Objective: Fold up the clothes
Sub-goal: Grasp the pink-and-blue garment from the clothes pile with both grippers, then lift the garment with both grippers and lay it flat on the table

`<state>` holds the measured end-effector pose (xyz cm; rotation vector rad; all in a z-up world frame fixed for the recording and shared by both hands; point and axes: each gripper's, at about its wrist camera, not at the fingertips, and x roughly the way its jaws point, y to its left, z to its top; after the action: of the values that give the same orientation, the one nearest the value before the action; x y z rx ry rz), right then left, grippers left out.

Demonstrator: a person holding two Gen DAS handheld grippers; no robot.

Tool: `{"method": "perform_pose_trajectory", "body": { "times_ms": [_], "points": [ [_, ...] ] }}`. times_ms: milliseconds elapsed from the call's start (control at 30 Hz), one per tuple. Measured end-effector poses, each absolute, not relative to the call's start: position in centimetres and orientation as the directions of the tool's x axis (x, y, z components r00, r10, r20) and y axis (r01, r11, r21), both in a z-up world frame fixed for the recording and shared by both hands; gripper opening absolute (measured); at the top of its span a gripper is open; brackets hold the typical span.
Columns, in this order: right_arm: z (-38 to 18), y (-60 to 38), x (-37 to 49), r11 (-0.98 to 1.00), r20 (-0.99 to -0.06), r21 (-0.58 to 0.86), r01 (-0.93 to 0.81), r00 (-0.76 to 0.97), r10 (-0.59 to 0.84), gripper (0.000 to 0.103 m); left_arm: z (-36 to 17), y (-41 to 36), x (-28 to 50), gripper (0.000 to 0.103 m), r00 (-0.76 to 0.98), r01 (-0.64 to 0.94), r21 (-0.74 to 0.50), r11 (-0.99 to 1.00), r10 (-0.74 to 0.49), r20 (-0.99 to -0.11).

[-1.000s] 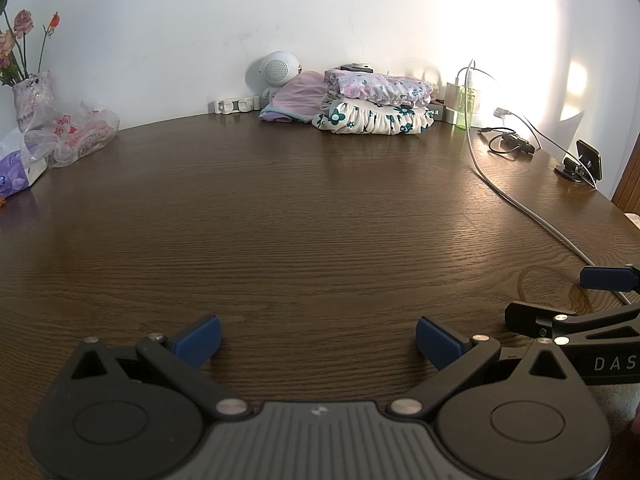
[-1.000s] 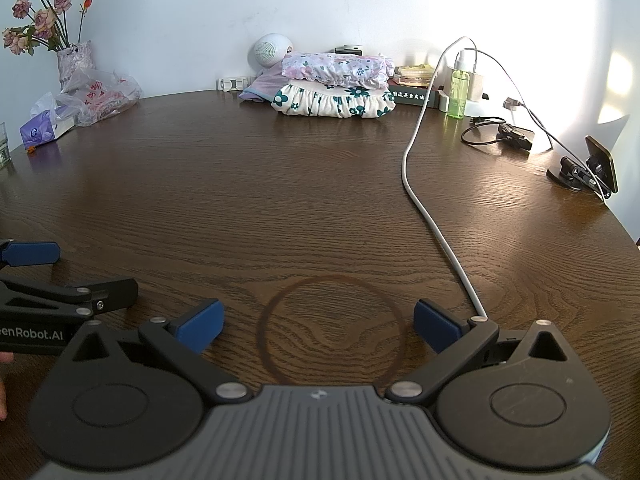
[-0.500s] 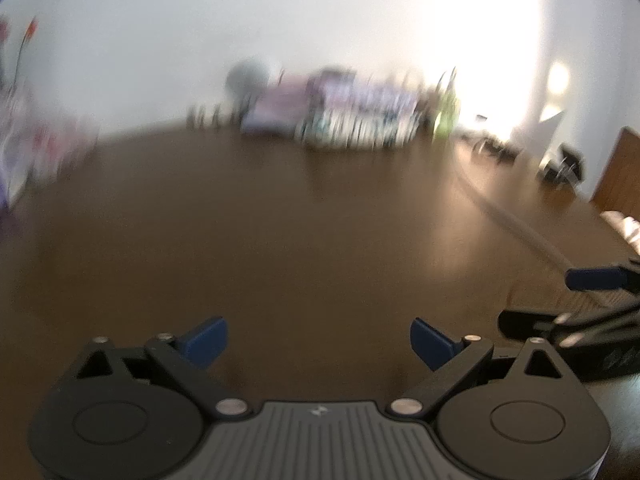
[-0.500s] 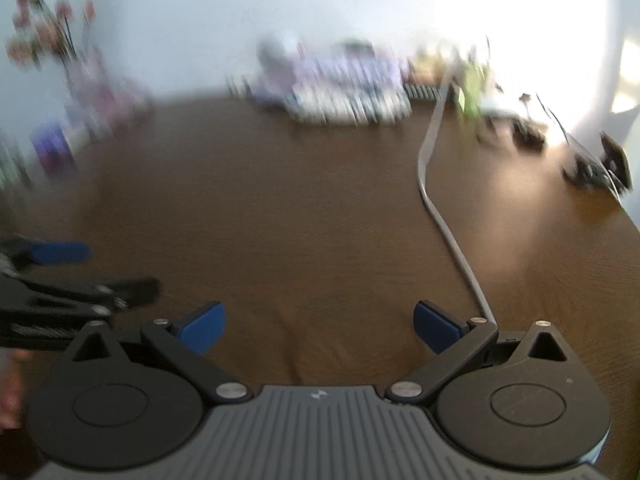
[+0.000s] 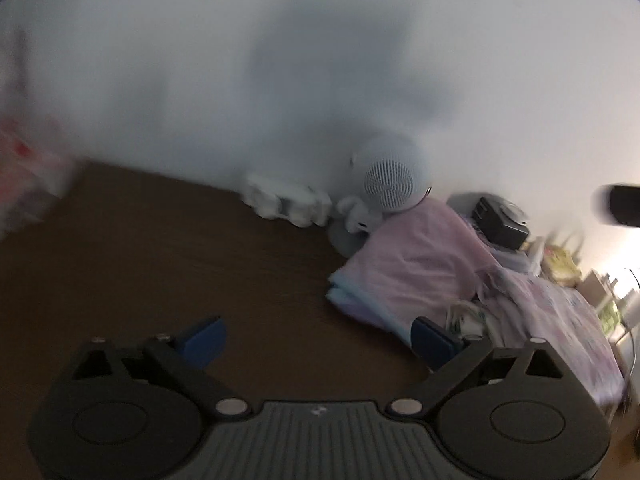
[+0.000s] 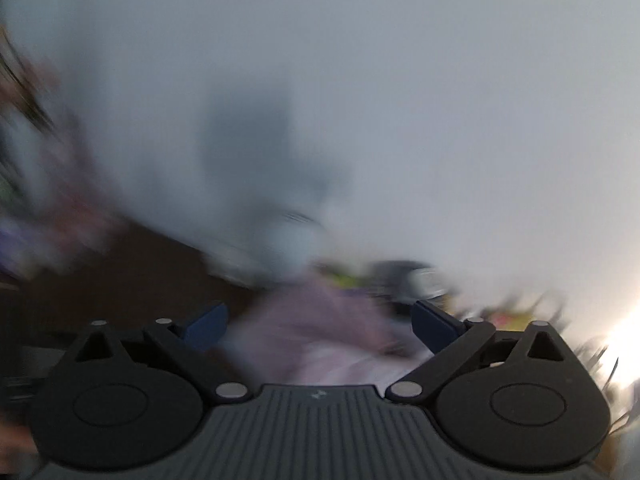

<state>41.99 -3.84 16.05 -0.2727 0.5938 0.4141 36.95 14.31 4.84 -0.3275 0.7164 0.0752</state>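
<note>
A folded pink garment (image 5: 420, 268) lies at the back of the dark wooden table (image 5: 160, 264), with a floral pink piece (image 5: 568, 320) beside it on the right. My left gripper (image 5: 316, 338) is open just in front of the pile's left corner; its right fingertip (image 5: 432, 342) overlaps the pink edge, and whether it touches is unclear. The right wrist view is heavily blurred. My right gripper (image 6: 318, 324) is open over a pink smear of cloth (image 6: 316, 328), nothing held.
A round white speaker (image 5: 390, 182) and a white power strip (image 5: 288, 204) stand against the wall behind the pile. A black box (image 5: 500, 222) sits behind the clothes. Blurred bags (image 5: 28, 184) lie far left. A dark blurred object (image 5: 622, 210) shows at the right edge.
Both grippers have swept fast across the table from its near side to the clothes pile at the wall. Both stay open. Views are motion-blurred and darker.
</note>
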Motion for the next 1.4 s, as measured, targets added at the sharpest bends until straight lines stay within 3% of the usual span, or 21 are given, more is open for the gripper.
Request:
{"method": "perform_pose_trajectory", "body": {
  "times_ms": [100, 200, 300, 333, 367, 433, 533, 633, 800, 933, 1067, 1133, 1300, 1400],
  "points": [
    [13.5, -1.1, 48.0, 0.850, -0.653, -0.240, -0.469, 0.726, 0.216, 0.100, 2.9, 13.4, 40.5, 0.098, 0.741, -0.156, -0.267, 0.951, -0.066, -0.669],
    [11.2, 0.6, 51.6, 0.822, -0.695, -0.251, -0.512, 0.686, 0.215, 0.088, 1.8, 12.8, 42.3, 0.095, 0.746, -0.118, -0.254, 0.960, -0.083, -0.660],
    [10.5, 1.2, 52.3, 0.828, -0.705, -0.207, -0.522, 0.666, 0.243, 0.052, 1.2, 12.8, 43.1, 0.061, 0.757, -0.077, -0.255, 0.964, -0.110, -0.645],
    [10.5, 1.3, 52.3, 0.831, -0.700, -0.197, -0.519, 0.669, 0.252, 0.023, 1.3, 13.0, 43.2, 0.033, 0.754, -0.067, -0.273, 0.960, -0.131, -0.643],
    [10.5, 1.4, 52.2, 0.835, -0.694, -0.187, -0.517, 0.671, 0.260, 0.008, 1.4, 13.4, 43.4, 0.014, 0.751, -0.060, -0.315, 0.947, -0.165, -0.640],
    [10.4, 1.6, 52.1, 0.842, -0.682, -0.167, -0.513, 0.677, 0.277, 0.001, 1.9, 14.2, 43.2, 0.011, 0.774, -0.069, -0.400, 0.914, -0.203, -0.599],
    [10.5, 1.9, 51.8, 0.850, -0.659, -0.137, -0.508, 0.688, 0.305, 0.001, 4.7, 14.5, 40.9, 0.009, 0.853, -0.035, -0.424, 0.905, -0.194, -0.485],
    [16.1, 0.6, 46.5, 0.826, -0.515, -0.122, -0.550, 0.746, 0.422, 0.000, 10.4, 14.5, 36.5, 0.008, 0.925, 0.003, -0.420, 0.908, -0.161, -0.343],
    [28.7, -4.3, 33.1, 0.775, -0.247, -0.111, -0.622, 0.773, 0.585, 0.000, 23.3, 13.5, 24.9, 0.009, 0.982, 0.160, -0.371, 0.915, -0.184, -0.031],
    [37.3, -9.8, 22.8, 0.767, -0.085, -0.108, -0.632, 0.775, 0.626, 0.001, 32.6, 12.5, 14.5, 0.009, 0.962, 0.265, -0.282, 0.922, -0.232, 0.145],
    [42.3, -14.8, 11.6, 0.737, -0.007, -0.101, -0.668, 0.742, 0.671, 0.001, 37.6, 11.8, 4.5, 0.009, 0.933, 0.354, -0.301, 0.886, -0.311, 0.180],
    [42.6, -16.2, 7.5, 0.721, -0.011, -0.103, -0.685, 0.726, 0.688, 0.001, 37.9, 10.3, 0.5, 0.009, 0.943, 0.321, -0.256, 0.912, -0.283, 0.177],
    [35.7, -19.7, 1.5, 0.705, -0.122, 0.053, -0.707, 0.696, 0.707, 0.001, 29.9, 7.8, -2.3, 0.010, 0.935, 0.313, -0.330, 0.891, -0.350, -0.059],
    [25.8, -21.0, 2.5, 0.791, -0.299, 0.133, -0.597, 0.737, 0.607, 0.002, 20.8, 5.7, -0.9, 0.016, 0.889, 0.255, -0.339, 0.905, -0.358, -0.287]
  ]
}}
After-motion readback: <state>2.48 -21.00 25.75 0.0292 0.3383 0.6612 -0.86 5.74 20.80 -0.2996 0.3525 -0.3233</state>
